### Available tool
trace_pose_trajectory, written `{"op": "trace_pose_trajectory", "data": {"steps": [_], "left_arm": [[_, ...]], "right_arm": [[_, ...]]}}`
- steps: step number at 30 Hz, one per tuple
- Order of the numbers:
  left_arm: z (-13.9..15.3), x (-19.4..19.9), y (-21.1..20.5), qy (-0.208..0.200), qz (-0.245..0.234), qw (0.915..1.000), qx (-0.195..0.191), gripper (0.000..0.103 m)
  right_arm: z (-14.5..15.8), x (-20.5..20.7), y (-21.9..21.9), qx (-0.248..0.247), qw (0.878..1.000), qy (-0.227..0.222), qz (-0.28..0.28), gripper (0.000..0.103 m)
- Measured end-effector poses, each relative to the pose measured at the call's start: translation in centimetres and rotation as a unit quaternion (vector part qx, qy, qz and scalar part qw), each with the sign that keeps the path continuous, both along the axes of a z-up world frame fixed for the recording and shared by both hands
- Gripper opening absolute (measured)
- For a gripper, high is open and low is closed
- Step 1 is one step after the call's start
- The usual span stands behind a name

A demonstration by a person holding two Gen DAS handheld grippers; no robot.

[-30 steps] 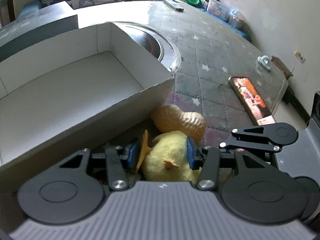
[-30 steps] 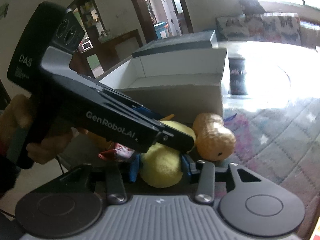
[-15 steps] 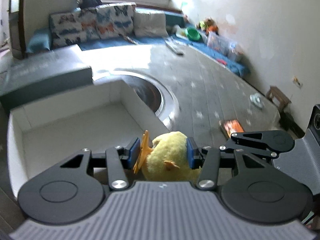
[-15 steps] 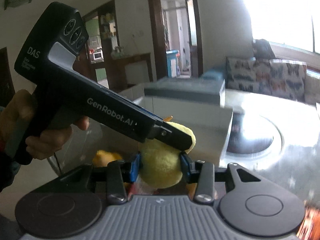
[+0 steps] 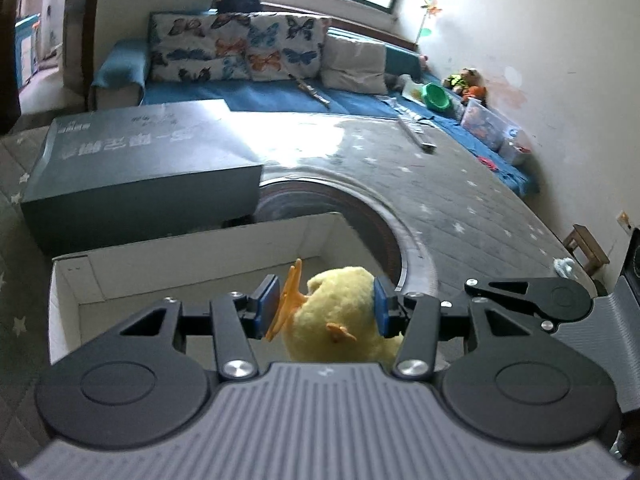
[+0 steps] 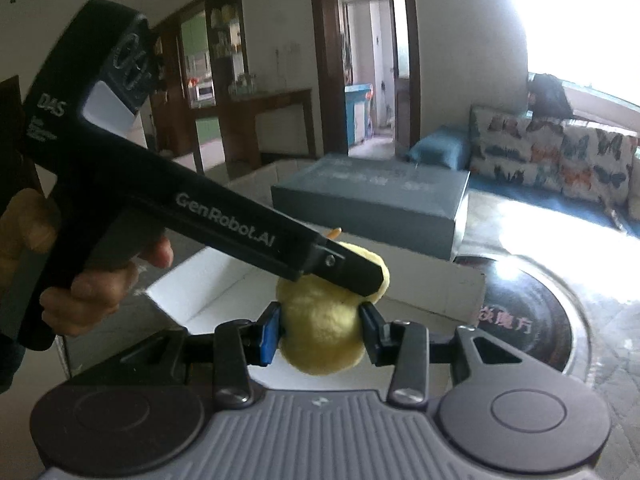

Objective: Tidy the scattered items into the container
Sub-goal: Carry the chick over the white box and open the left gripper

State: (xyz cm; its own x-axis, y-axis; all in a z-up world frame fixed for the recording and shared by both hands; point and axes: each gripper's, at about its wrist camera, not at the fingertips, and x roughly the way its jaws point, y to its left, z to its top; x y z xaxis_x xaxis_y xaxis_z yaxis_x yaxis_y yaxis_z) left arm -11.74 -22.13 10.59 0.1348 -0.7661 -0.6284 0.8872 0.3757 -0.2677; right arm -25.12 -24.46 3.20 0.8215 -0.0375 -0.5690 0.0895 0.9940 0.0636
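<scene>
While the white cardboard box point(image 5: 192, 276) lies open just below and ahead, yellow plush duck point(image 5: 340, 316) is clamped from both sides, left gripper point(image 5: 326, 308) and right gripper point(image 6: 320, 330) each closed on it, held aloft over the box's near edge

I see a big grey table point(image 5: 460, 184) with small white stars on its quilted cover. It fills the middle of my left view. A round dark glass plate point(image 5: 360, 216) is set in its middle. An open white box point(image 5: 192, 252) sits on the table in the lower left, touching the round plate's edge. A dark grey flat box point(image 5: 136, 172) lies just behind it. Far back, in the upper right, a thin long strip point(image 5: 414, 133) lies on the cover.
</scene>
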Motion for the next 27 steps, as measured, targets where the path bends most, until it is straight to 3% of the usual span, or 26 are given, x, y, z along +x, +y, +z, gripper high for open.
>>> {"op": "trace_pose_trajectory", "data": {"steps": [6, 27], "left_arm": [[-0.6, 2.7, 1.0, 0.012, 0.03, 0.9995, -0.008, 0.05], [-2.8, 2.7, 2.4, 0.022, 0.042, 0.9987, 0.017, 0.052]], "right_arm": [[-2.2, 4.6, -0.9, 0.014, 0.998, 0.057, 0.004, 0.041], [-3.4, 5.5, -0.2, 0.011, 0.996, 0.089, -0.015, 0.048]]}}
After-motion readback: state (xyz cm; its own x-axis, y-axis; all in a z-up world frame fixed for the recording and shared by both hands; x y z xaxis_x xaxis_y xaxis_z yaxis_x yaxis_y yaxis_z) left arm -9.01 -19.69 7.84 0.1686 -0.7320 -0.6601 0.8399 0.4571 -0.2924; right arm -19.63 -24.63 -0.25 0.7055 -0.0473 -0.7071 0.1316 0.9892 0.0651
